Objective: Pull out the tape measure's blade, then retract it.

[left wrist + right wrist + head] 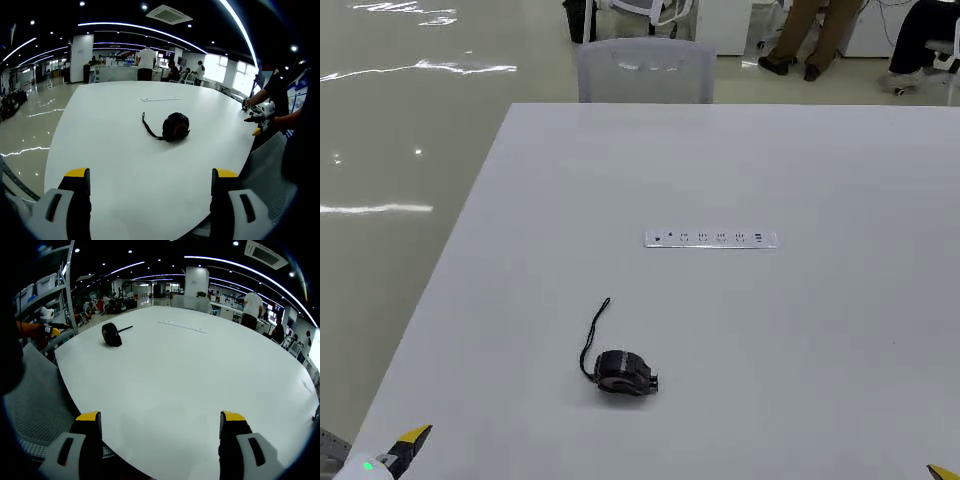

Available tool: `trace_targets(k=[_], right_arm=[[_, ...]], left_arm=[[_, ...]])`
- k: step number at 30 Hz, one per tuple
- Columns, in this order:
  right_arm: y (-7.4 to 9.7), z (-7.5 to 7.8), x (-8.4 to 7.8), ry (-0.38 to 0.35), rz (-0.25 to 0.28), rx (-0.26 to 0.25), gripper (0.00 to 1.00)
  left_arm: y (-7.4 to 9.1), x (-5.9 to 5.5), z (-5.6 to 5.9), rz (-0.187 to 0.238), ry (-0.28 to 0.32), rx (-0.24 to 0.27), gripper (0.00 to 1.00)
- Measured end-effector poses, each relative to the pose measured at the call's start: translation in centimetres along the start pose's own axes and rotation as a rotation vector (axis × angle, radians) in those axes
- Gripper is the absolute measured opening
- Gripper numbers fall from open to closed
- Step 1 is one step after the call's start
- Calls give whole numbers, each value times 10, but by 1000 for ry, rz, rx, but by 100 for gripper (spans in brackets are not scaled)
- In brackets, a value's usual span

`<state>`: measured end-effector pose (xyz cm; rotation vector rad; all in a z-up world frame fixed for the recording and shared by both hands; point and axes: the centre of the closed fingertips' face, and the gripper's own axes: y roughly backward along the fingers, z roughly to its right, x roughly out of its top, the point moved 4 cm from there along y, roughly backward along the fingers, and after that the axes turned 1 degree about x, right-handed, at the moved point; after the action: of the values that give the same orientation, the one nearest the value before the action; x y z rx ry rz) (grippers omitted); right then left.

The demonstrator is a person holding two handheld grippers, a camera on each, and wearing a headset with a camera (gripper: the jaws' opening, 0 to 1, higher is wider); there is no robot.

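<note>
Tape measure [623,373]: compact rounded case, black with a dull finish. It lies on the desk [770,330] toward the near-left part. Blade not drawn out; a small tab shows at the case's lower right corner in the head view. A thin black wrist strap [594,335] loops off the case and trails away across the surface, lying slack and flat. In the left gripper view the case [175,126] sits out ahead, slightly right of centre, well apart from the fingers. In the right gripper view it [111,334] sits far off to the upper left.

Desk: white, smooth, matte top with rounded corners. A narrow white socket strip [711,239] is set flush into it beyond the tape measure.

Left gripper [151,175]: fingers [76,176] yellow-tipped, black on the inner faces, pale grey bodies. They are spread wide, holding nothing and touching nothing, over the near edge of the desk. Its yellow tip [415,435] pokes into the lower left corner of the head view.

Right gripper [162,416]: same build, fingers [89,418] equally wide apart, nothing between them, also at the desk's near edge.

Beyond: a grey plastic chair [645,70] at the far edge and a glossy pale floor [410,130] with light streaks.
</note>
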<state>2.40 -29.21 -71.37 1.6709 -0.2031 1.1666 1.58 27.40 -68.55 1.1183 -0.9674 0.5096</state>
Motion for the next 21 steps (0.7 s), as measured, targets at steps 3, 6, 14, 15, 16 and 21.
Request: trace_targets(k=[3, 6, 14, 15, 16, 21], right_arm=[[-1, 1, 0, 2, 0, 1, 100], [-2, 1, 1, 4, 0, 5, 100], [-4, 5, 3, 24, -8, 15, 100], [-4, 5, 3, 43, -19, 12, 100], [-4, 6, 3, 76, -31, 6, 100], [-9, 3, 8, 73, -25, 23, 99]], left_arm=[[-1, -1, -1, -1, 0, -3, 99], [-2, -1, 0, -6, -5, -9, 99], [-10, 4, -1, -16, -30, -29, 99], [-10, 4, -1, -19, -33, -33, 99], [-12, 5, 0, -21, -42, -38, 99], [-20, 5, -1, -37, -68, -59, 99]])
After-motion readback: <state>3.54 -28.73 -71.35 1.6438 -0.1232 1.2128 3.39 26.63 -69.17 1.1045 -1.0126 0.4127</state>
